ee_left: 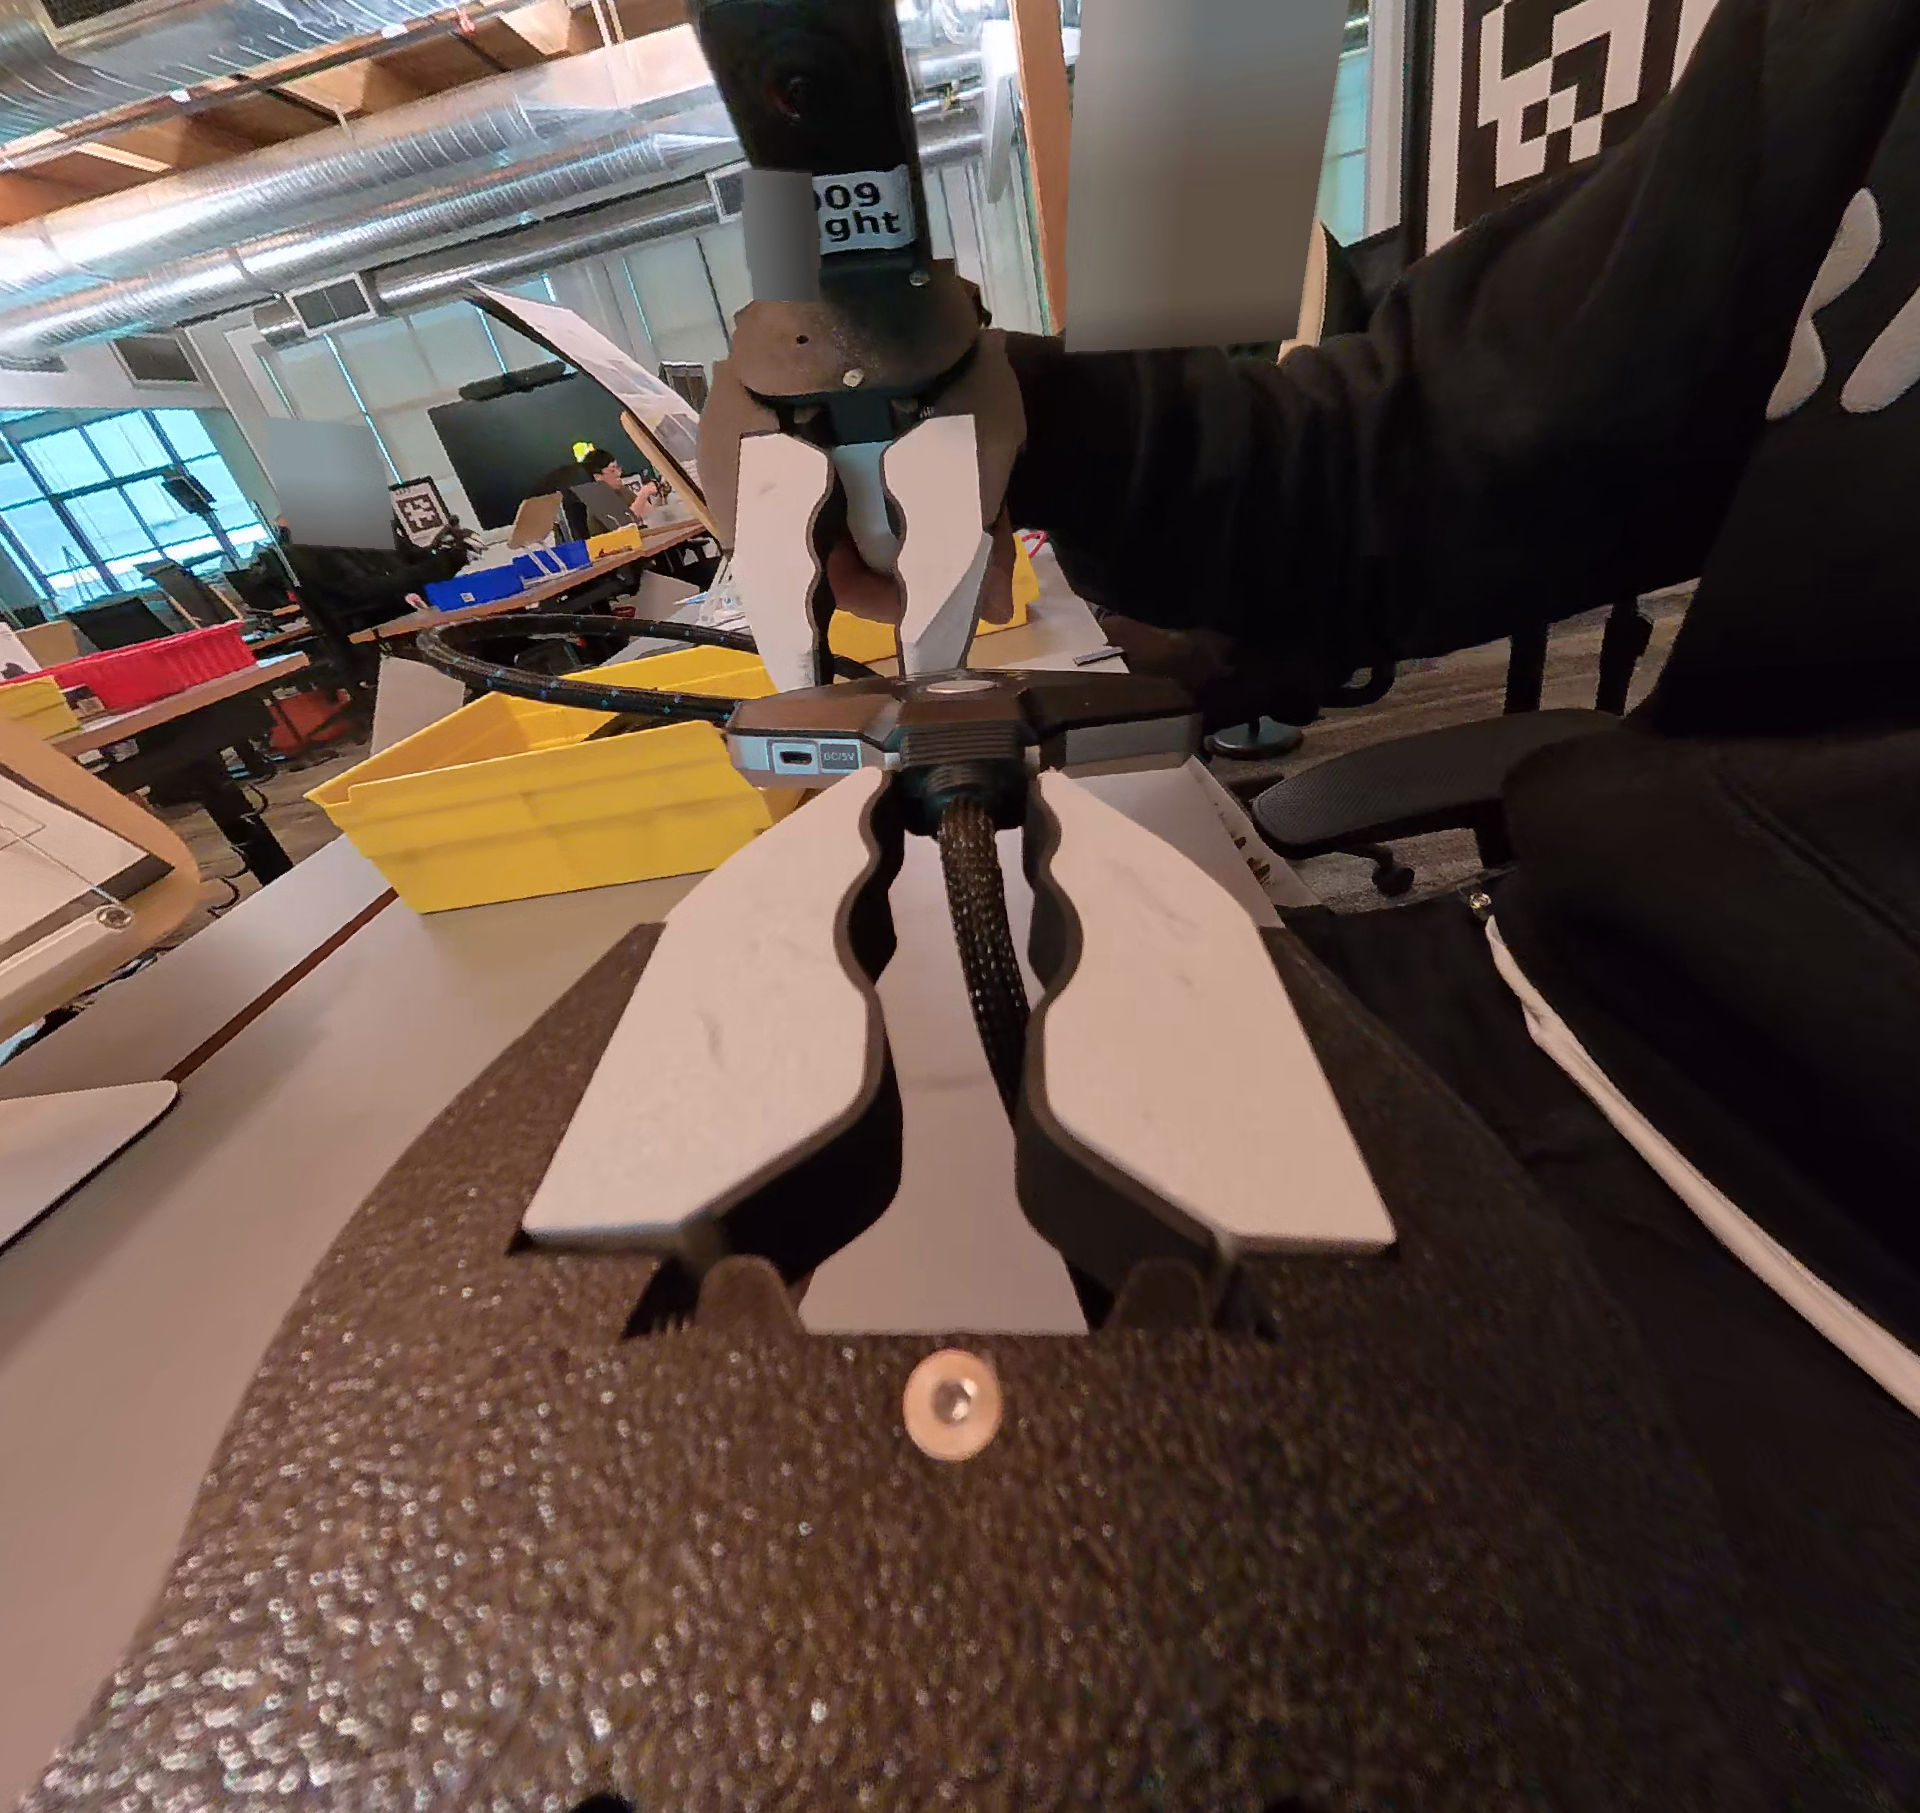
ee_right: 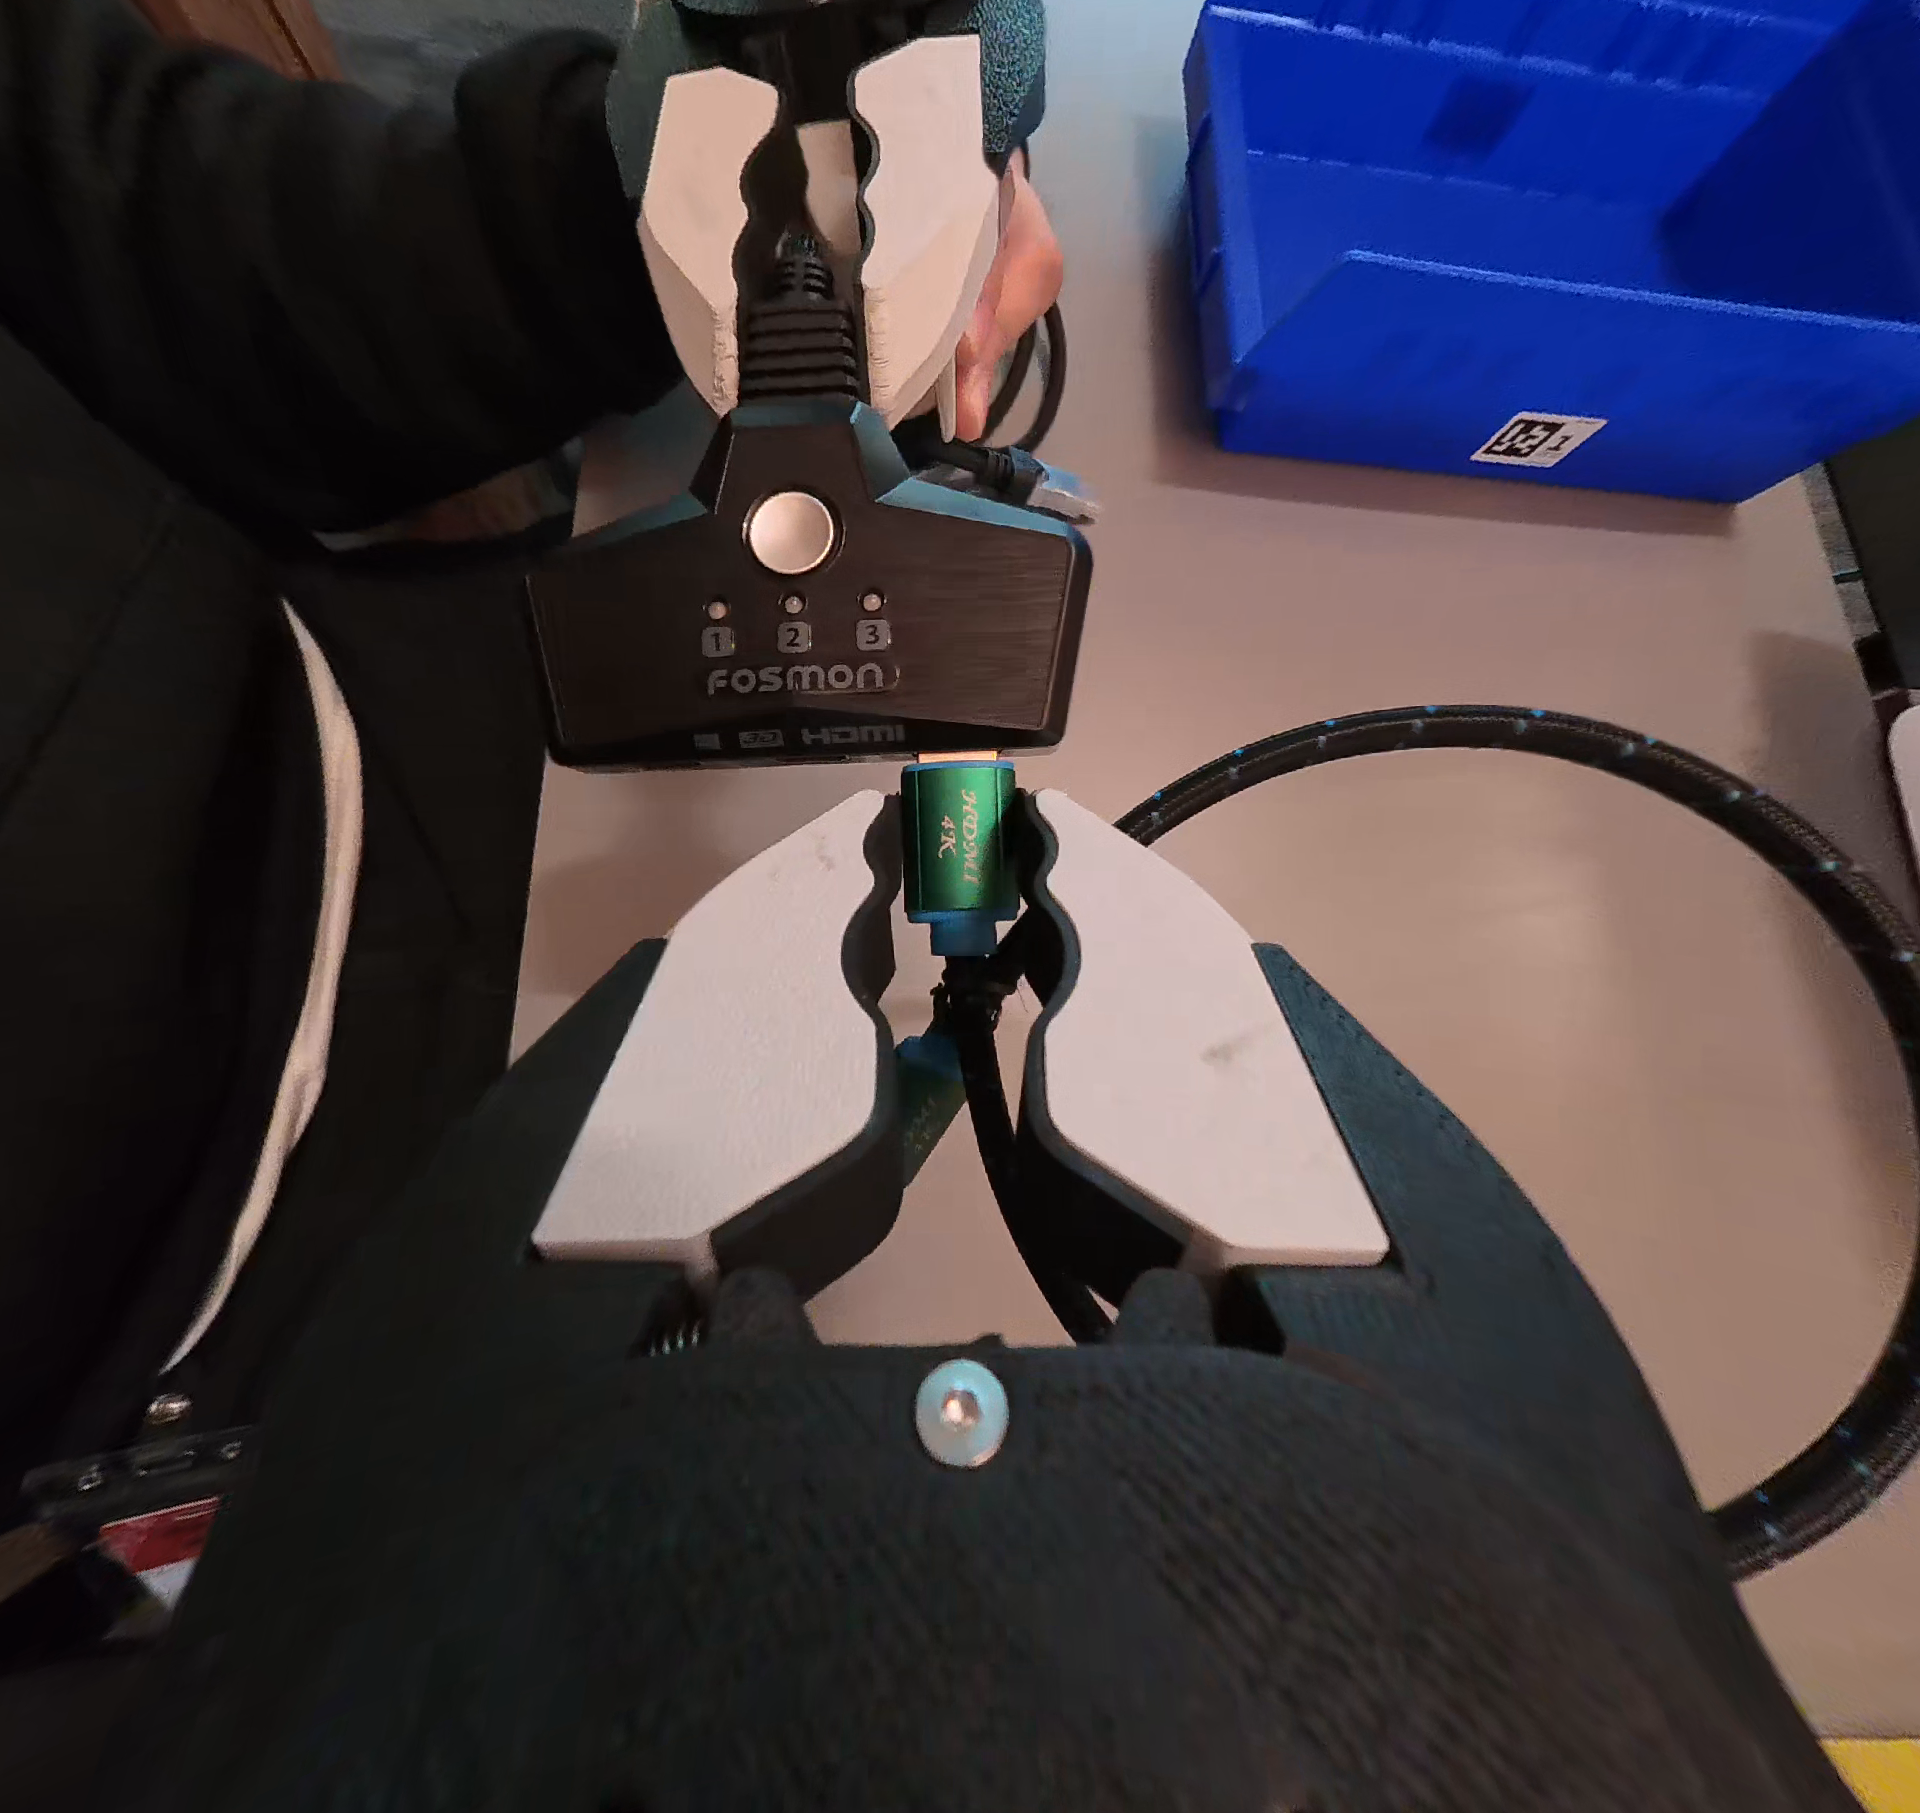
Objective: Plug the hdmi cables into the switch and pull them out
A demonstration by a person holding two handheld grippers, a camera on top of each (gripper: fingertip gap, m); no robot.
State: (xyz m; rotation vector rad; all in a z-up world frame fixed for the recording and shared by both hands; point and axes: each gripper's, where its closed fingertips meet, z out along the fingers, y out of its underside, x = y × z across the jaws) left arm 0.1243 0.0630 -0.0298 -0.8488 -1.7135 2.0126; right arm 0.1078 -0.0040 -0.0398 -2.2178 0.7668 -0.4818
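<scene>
I am bracing the HDMI switch [ee_right: 805,610] by its pigtail in my left hand-held gripper [ee_left: 961,797], while my right hand-held gripper [ee_right: 961,813] is clenching the green HDMI plug [ee_right: 951,854] at its port.

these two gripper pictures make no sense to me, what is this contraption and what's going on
No robot here: a person holds a two-finger gripper in each hand, each carrying a camera that looks along its fingers. The left wrist view shows the left gripper shut on the ribbed cable end of a black switch. The right wrist view shows the right gripper shut on a green HDMI plug, its metal tip at the switch's port. Below lies a grey table with a blue bin; a yellow bin appears in the left view.
</scene>
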